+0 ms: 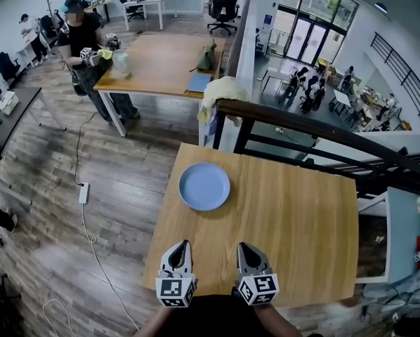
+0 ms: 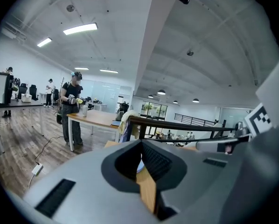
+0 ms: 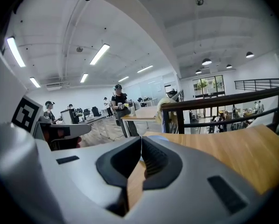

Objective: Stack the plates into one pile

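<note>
1. Head view: the blue plate (image 1: 204,186) lies flat on the wooden table (image 1: 294,237), close to its left edge and nearer the far left corner than the near one. The left gripper (image 1: 184,245) and right gripper (image 1: 243,247) hover side by side over the near edge, well apart from the plate.
2. Left gripper view: the left gripper (image 2: 141,143) is clenched, its jaw tips meeting with nothing between them. A sliver of the plate (image 2: 139,165) shows beyond.
3. Right gripper view: the right gripper (image 3: 141,139) is likewise clenched and empty, with the plate's rim (image 3: 156,137) just past its tips.
</note>
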Demonstrator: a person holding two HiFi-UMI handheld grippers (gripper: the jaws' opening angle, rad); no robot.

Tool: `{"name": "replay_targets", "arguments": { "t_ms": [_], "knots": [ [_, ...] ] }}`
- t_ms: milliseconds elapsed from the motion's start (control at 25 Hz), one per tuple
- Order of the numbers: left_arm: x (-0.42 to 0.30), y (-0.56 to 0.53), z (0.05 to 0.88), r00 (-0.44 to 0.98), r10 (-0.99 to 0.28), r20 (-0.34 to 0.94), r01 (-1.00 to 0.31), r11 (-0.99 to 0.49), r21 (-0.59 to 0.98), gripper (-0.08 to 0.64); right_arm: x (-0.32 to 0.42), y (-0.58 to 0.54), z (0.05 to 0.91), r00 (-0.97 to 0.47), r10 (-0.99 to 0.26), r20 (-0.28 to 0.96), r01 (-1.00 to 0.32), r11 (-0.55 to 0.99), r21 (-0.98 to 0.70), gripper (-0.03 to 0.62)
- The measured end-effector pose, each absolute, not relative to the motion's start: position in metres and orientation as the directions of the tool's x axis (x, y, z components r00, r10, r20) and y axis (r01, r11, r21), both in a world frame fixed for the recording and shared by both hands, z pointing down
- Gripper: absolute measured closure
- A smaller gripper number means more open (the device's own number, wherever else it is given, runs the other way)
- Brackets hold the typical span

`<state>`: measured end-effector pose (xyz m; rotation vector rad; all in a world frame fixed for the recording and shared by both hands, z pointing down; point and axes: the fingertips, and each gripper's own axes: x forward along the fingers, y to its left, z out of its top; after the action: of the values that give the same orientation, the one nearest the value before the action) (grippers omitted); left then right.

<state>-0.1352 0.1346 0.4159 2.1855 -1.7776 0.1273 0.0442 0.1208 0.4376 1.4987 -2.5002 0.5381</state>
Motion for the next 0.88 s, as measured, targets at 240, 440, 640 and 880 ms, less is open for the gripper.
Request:
{"name": "replay_targets", "arguments": {
  "t_ms": [240,440,640,880],
  "knots": [
    [-0.125,0.139,0.416,0.242,-0.933,0.266,-0.961,-0.194,0.195,0.537,0.042,0.129,0.436,-0.486,-0.812,0.323,-0.874,0.442,-0.203,0.561],
    [-0.123,0.139,0.412,0.243,-0.934,0.263,-0.962,-0.198,0.187,0.537,0.040,0.133,0.432,-0.494,-0.809,0.318,-0.869,0.451,-0.203,0.561],
    [-0.126,0.140,0.410,0.237,-0.935,0.264,-0.964,-0.192,0.185,0.537,0.040,0.133,0.431,-0.497,-0.806,0.320,-0.868,0.454,-0.203,0.561],
    [-0.129,0.143,0.409,0.231,-0.937,0.261,-0.965,-0.187,0.182,0.537,0.040,0.135,0.432,-0.502,-0.808,0.309,-0.865,0.462,-0.197,0.561]
  ]
}}
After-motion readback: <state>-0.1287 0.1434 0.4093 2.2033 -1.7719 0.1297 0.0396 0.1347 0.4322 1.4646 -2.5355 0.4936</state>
